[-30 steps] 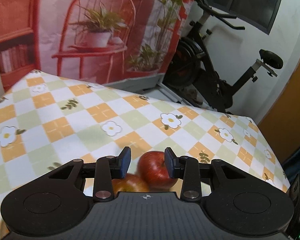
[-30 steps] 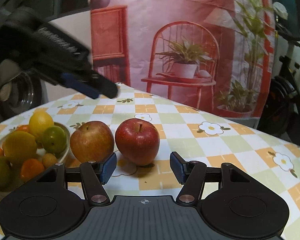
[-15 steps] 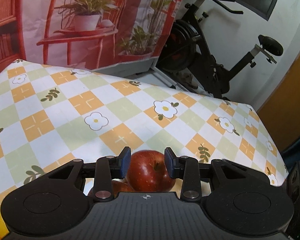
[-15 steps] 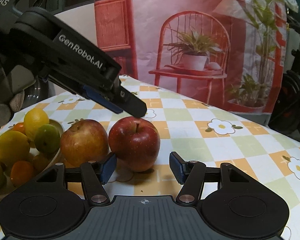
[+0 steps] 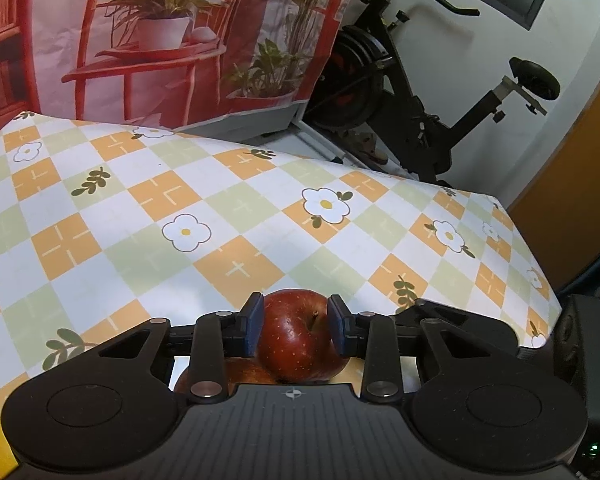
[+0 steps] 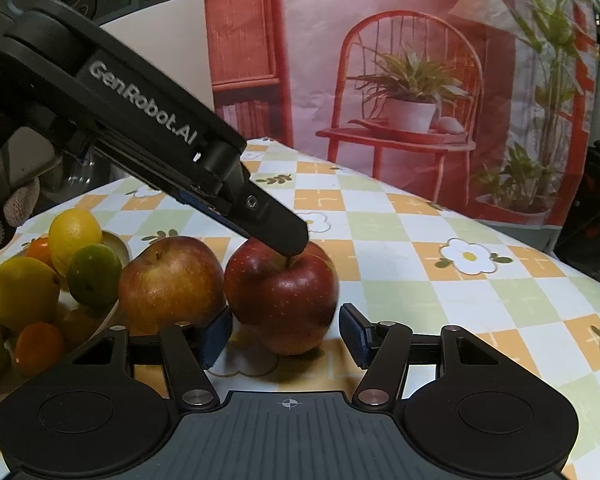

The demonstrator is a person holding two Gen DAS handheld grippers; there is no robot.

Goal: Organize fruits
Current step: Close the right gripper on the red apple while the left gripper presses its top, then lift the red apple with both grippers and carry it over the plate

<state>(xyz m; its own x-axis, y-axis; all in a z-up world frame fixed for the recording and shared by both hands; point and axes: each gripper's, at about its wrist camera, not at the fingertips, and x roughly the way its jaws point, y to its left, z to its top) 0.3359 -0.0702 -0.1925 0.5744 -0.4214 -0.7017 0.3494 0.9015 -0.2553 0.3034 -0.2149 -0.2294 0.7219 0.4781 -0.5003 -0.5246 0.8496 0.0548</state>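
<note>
Backdrop (image 6: 420,40): printed cloth of a red chair and potted plants, hanging beyond the far table edge, ahead of both tools.
Exercise bike (image 5: 412,120): black, on the floor past the table, ahead and to the right of the left tool.
Tablecloth (image 5: 228,208): orange, green and white checks with daisies; it covers the table under and ahead of both tools.
Left gripper (image 5: 296,320): angled down over the red apple. Its jaws stand narrow and have just been closing, with the crown of the red apple between the blue pads. In the right wrist view its near finger ends at the stem hollow. Whether the pads press on the skin cannot be told.
Right gripper (image 6: 286,332): held low, pointing along the table. Its jaws stand apart and have just been closing a little. The red apple lies just ahead, in the gap between the fingertips; neither pad visibly presses on it, though the left pad is very close to it.
Bowl (image 6: 118,240): pale rim, ahead and to the left of the right gripper, heaped with citrus.
Yellow-red apple (image 6: 172,280): on the cloth between the bowl and the red apple, touching or nearly touching the latter; just beyond the right gripper's left fingertip.
Red apple (image 6: 280,292): upright on the cloth, stem up, directly ahead of the right gripper and under the left gripper's fingertips.
Lemon (image 6: 74,232): top of the heap, far left of the right gripper.
Green citrus (image 6: 94,274): just below the lemon, beside the yellow-red apple.
</note>
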